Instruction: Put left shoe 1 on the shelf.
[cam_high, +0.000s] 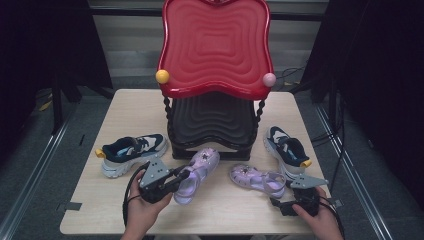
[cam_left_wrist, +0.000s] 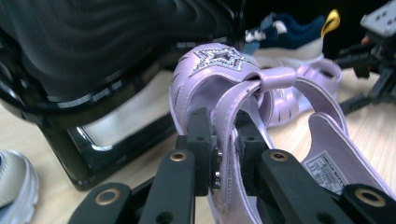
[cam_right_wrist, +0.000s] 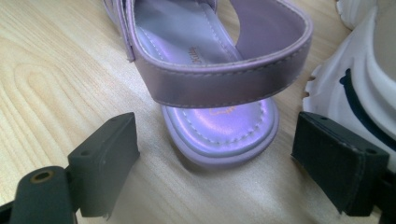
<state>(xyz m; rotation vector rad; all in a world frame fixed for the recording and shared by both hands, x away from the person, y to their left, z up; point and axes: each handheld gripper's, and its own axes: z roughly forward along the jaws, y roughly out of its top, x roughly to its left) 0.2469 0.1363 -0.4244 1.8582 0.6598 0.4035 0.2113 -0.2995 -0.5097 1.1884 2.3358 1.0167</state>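
A lilac sandal (cam_high: 200, 167) with a star on its strap lies in front of the rack. My left gripper (cam_high: 181, 178) is shut on its side strap; in the left gripper view the two jaws pinch the strap (cam_left_wrist: 229, 116) of this sandal (cam_left_wrist: 219, 70). A second lilac sandal (cam_high: 256, 177) lies to the right. My right gripper (cam_high: 286, 200) stands open just behind its heel. In the right gripper view the sandal's heel strap (cam_right_wrist: 224, 79) sits a little ahead of the open gripper (cam_right_wrist: 217, 144), untouched by the jaws.
A two-tier shoe rack, red shelf (cam_high: 215, 45) over black shelf (cam_high: 212, 120), stands at the table's back middle. A navy and white sneaker (cam_high: 132, 152) lies left, its pair (cam_high: 286, 150) right, close beside the right sandal. The table's front edge (cam_high: 215, 231) is near my hands.
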